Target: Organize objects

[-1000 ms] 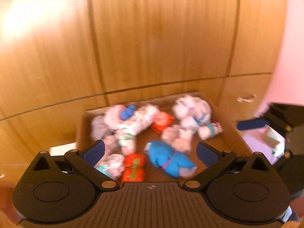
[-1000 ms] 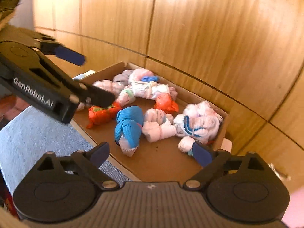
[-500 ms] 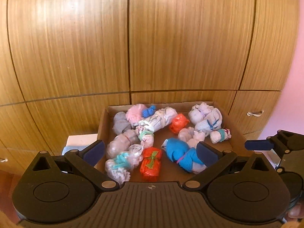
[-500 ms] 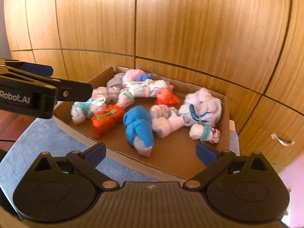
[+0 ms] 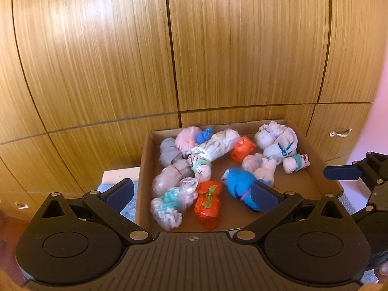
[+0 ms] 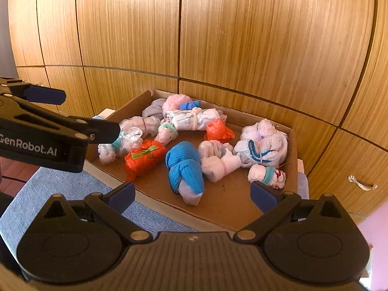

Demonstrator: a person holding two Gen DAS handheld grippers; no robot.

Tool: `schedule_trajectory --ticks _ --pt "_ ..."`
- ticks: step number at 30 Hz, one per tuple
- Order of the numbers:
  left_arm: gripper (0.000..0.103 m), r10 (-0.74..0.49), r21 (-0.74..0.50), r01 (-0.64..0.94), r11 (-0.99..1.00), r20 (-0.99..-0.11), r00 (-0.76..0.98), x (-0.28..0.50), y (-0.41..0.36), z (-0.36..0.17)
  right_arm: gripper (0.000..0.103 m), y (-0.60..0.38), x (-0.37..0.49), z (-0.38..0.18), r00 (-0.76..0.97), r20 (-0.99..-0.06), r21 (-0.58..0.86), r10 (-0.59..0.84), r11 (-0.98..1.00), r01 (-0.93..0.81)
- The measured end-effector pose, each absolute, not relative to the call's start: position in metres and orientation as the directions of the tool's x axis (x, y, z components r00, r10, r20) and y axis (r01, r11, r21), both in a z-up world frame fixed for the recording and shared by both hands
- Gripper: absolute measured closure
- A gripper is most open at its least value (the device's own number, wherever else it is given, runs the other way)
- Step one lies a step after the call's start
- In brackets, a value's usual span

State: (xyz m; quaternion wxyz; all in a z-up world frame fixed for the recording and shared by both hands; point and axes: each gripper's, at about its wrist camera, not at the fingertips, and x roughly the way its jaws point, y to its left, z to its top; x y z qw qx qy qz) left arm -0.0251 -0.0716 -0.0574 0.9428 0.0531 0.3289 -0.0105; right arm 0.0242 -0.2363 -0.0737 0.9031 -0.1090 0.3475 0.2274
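A shallow cardboard box [image 5: 145,169] [image 6: 242,206] holds several rolled sock bundles: a blue one [image 5: 238,185] [image 6: 184,167], an orange one with a green tie [image 5: 208,202] [image 6: 143,156], a smaller orange one [image 5: 242,145] [image 6: 218,131], white, pink and grey ones. My left gripper [image 5: 192,194] is open and empty, above the box's near edge. My right gripper [image 6: 192,195] is open and empty, short of the box's near edge. The left gripper also shows in the right wrist view [image 6: 48,131], the right gripper's finger in the left wrist view [image 5: 342,172].
Wooden cabinet doors [image 5: 218,48] stand right behind the box, with drawer handles [image 5: 340,133] [image 6: 362,184] at the right. The box rests on a blue-grey cloth surface [image 6: 60,194]. A pink wall [image 5: 380,121] is at the far right.
Both grippers have pulled back and steadied; the box now sits farther off and more centred in both views. Both stay open and empty.
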Motion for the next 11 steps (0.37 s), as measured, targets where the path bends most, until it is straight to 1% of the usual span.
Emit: schedule_trajectory --ticks 6,9,11 --pt "0.000 0.002 0.106 0.078 0.991 -0.605 0.797 -0.0284 -0.0770 -0.0540 0.002 -0.2344 0.0245 -0.0768 0.651 -0.679 -0.030 0.339 0.874 -0.486" --pt "0.000 0.002 0.097 0.068 0.993 -0.590 0.808 -0.0295 -0.0775 -0.0508 0.002 -0.2345 0.0247 -0.0767 0.652 -0.678 -0.028 0.340 0.874 -0.485" --pt "0.000 -0.010 0.083 0.074 0.994 -0.597 0.802 -0.0275 -0.0768 -0.0494 0.002 -0.2345 0.0247 -0.0765 0.652 -0.677 -0.027 0.341 0.874 -0.486"
